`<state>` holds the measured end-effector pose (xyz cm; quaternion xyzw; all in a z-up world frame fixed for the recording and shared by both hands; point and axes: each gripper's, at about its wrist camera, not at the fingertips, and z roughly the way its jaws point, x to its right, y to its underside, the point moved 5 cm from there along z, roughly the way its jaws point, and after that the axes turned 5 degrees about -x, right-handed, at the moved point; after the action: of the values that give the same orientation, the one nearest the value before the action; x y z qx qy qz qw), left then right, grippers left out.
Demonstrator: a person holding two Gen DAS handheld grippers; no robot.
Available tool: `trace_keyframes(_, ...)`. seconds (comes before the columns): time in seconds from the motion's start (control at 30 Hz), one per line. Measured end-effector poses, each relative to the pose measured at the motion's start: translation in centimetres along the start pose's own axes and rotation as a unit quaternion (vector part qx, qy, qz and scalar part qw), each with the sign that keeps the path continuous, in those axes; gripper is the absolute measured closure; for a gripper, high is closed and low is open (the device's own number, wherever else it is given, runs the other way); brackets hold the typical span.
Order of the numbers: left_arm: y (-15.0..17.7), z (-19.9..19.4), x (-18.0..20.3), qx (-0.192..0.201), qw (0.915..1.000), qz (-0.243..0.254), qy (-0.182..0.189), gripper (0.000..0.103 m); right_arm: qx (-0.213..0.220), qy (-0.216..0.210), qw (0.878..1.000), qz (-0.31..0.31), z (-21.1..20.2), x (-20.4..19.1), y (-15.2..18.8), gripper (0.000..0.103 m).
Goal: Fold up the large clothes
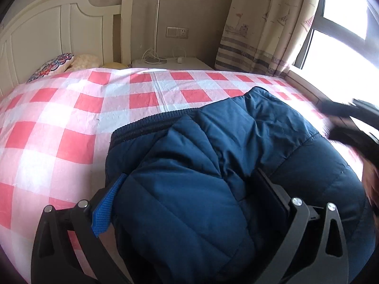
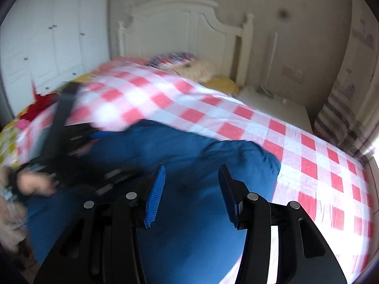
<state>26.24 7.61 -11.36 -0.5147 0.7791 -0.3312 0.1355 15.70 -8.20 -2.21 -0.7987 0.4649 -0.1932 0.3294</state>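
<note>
The left gripper [image 1: 189, 189] clamps a thick fold of the blue jacket [image 1: 213, 137] on the bed [image 1: 59, 108]; the right gripper [image 2: 191, 189] is open above it.

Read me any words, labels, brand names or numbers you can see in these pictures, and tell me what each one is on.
No readable text in either view.
The curtain carries printed boats and houses, pictures only.
The wall socket plate shows no legible marking.
The blue jacket shows no label or logo.
The right wrist view is too blurred to read anything.

Window [image 1: 343, 23] glare; right view blurred, perhaps motion.
</note>
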Motion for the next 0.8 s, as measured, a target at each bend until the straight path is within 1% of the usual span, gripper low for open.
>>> trace_keyframes(0.03, 0.0, -0.1, 0.0, 0.002, 1.0, -0.002, 0.001, 0.002, 0.007, -0.01, 1.0, -0.011, -1.5, -1.5, 1.1, 0.053)
trace_keyframes(0.07, 0.1, -0.1, -0.1, 0.004, 1.0, -0.004, 0.002, 0.002, 0.009, -0.018, 1.0, -0.021, -2.3, -2.6, 2.0, 0.049)
trace_keyframes(0.1, 0.1, -0.2, -0.1, 0.006, 1.0, -0.004, 0.002, 0.002, 0.008, -0.023, 0.999, -0.035, -2.7, -3.9, 3.0, 0.042)
trace_keyframes(0.13, 0.1, -0.3, -0.1, 0.008, 1.0, -0.004, 0.002, 0.002, 0.002, -0.024, 0.998, -0.057, -2.7, -5.6, 4.6, 0.039)
trace_keyframes(0.17, 0.1, -0.4, 0.0, 0.01, 0.9999, -0.004, 0.002, 0.002, 0.002, -0.003, 0.997, -0.076, -2.2, -6.9, 6.0, 0.038)
trace_keyframes(0.2, 0.1, -0.6, 0.0, 0.015, 0.9999, -0.003, 0.005, 0.002, 0.021, 0.031, 0.995, -0.091, -2.0, -7.6, 6.9, 0.037)
trace_keyframes(0.27, 0.1, -1.2, -0.2, 0.02, 0.9998, 0.001, 0.006, 0.002, 0.029, 0.049, 0.993, -0.107, -1.6, -8.1, 7.6, 0.037)
trace_keyframes(0.3, 0.1, -1.9, -0.7, 0.019, 0.9998, -0.003, -0.003, 0.002, 0.026, 0.045, 0.993, -0.108, -1.5, -8.0, 7.5, 0.037)
trace_keyframes(0.37, 0.1, -3.7, -1.7, 0.019, 0.9992, -0.015, -0.033, 0.002, 0.016, 0.016, 0.996, -0.091, -1.2, -7.0, 7.3, 0.037)
trace_keyframes(0.43, 0.2, -6.8, -2.8, 0.03, 0.9932, -0.019, -0.111, 0.003, 0.016, -0.002, 0.997, -0.081, -1.0, -6.5, 7.3, 0.037)
trace_keyframes(0.47, 0.2, -8.5, -2.8, 0.038, 0.9895, -0.014, -0.139, 0.003, 0.017, -0.006, 0.997, -0.079, -0.8, -6.4, 7.3, 0.037)
trace_keyframes(0.5, 0.3, -10.8, -2.1, 0.052, 0.9878, -0.005, -0.146, 0.003, 0.017, -0.009, 0.997, -0.077, -0.7, -6.3, 7.3, 0.036)
trace_keyframes(0.57, 0.9, -14.1, 0.2, 0.076, 0.9897, 0.018, -0.12, 0.002, 0.017, -0.01, 0.997, -0.078, -0.6, -6.4, 7.2, 0.036)
trace_keyframes(0.6, 1.8, -15.5, 2.3, 0.085, 0.9897, 0.039, -0.109, 0.002, 0.018, -0.011, 0.997, -0.077, -0.6, -6.3, 7.2, 0.036)
trace_keyframes(0.63, 2.9, -16.1, 4.0, 0.085, 0.9884, 0.059, -0.11, 0.002, 0.018, -0.012, 0.997, -0.076, -0.7, -6.2, 7.2, 0.036)
trace_keyframes(0.7, 5.3, -15.1, 6.2, 0.061, 0.9844, 0.082, -0.143, 0.002, 0.02, -0.013, 0.997, -0.074, -0.8, -6.2, 7.3, 0.036)
trace_keyframes(0.73, 6.7, -13.9, 6.8, 0.041, 0.9811, 0.089, -0.167, 0.002, 0.021, -0.014, 0.997, -0.073, -0.9, -6.2, 7.4, 0.036)
trace_keyframes(0.77, 8.8, -11.7, 7.0, 0.009, 0.9761, 0.096, -0.195, 0.002, 0.022, -0.015, 0.997, -0.073, -0.9, -6.1, 7.5, 0.036)
trace_keyframes(0.8, 9.9, -10.7, 6.7, 0.008, 0.9767, 0.085, -0.197, 0.002, 0.023, -0.019, 0.997, -0.074, -1.0, -6.0, 7.5, 0.036)
